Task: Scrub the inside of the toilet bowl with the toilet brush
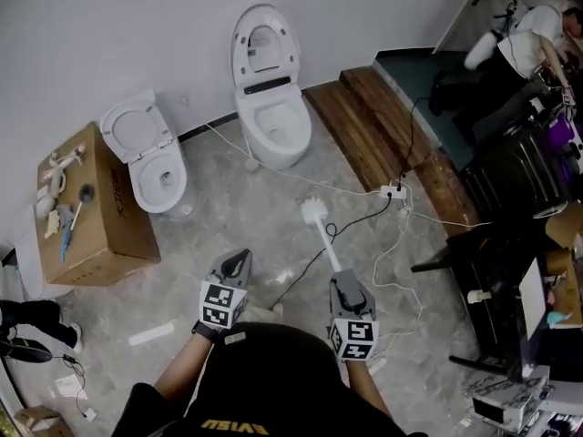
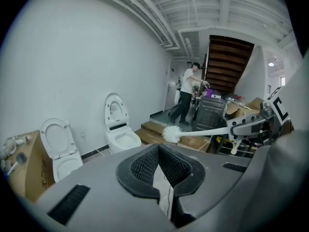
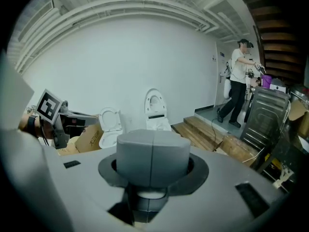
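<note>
A white toilet brush (image 1: 316, 213) points forward above the floor, its handle clamped in my right gripper (image 1: 345, 283), which is shut on it. In the right gripper view the shut jaws hide the brush; only a bit of white handle (image 3: 151, 194) shows below them. My left gripper (image 1: 239, 260) is shut and holds nothing, level with the right one. The tall toilet (image 1: 271, 116) stands ahead at the wall with its lid up, and a smaller toilet (image 1: 155, 164) stands to its left. From the left gripper view the brush head (image 2: 171, 134) hangs in front of the steps.
A cardboard box (image 1: 91, 212) with small tools on top stands left of the smaller toilet. Wooden steps (image 1: 378, 126) run right of the tall toilet. A power strip (image 1: 393, 189) and cables lie on the floor. Dark furniture (image 1: 496, 244) fills the right. A person (image 1: 524, 39) stands far right.
</note>
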`<action>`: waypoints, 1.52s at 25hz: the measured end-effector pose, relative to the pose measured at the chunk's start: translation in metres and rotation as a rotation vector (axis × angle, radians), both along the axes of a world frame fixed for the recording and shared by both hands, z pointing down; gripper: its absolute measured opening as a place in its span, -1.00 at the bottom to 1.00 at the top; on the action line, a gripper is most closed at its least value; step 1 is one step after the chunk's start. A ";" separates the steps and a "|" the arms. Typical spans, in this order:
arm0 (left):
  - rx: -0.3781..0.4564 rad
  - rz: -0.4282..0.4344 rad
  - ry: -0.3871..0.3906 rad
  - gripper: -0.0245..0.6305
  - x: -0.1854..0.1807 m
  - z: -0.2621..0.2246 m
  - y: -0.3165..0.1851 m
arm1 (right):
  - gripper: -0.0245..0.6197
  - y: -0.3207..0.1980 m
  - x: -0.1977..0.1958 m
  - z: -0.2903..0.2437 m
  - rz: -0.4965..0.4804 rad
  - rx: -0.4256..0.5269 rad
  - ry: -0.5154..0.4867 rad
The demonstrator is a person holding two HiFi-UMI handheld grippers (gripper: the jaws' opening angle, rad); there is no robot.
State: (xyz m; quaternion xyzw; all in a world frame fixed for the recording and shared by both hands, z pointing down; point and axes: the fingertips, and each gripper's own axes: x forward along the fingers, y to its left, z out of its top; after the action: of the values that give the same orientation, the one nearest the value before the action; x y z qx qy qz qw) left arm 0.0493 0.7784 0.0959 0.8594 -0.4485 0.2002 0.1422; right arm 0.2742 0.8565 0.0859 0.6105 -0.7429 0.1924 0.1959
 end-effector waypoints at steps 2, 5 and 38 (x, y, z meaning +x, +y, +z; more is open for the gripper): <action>-0.002 0.008 -0.014 -0.87 0.000 0.001 0.007 | -0.43 0.005 -0.001 0.005 0.010 -0.015 -0.018; -0.017 0.024 -0.035 -0.87 -0.003 0.003 0.016 | -0.43 0.010 -0.009 0.013 -0.007 -0.036 -0.034; -0.044 -0.050 0.135 -0.87 -0.084 0.003 -0.270 | -0.43 -0.277 -0.084 -0.018 0.093 -0.107 -0.055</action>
State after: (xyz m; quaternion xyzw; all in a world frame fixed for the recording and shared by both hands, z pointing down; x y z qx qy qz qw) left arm -0.0343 0.5082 0.0985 0.8561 -0.4547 0.1481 0.1960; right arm 0.1901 0.5799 0.0679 0.6273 -0.7076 0.2574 0.1990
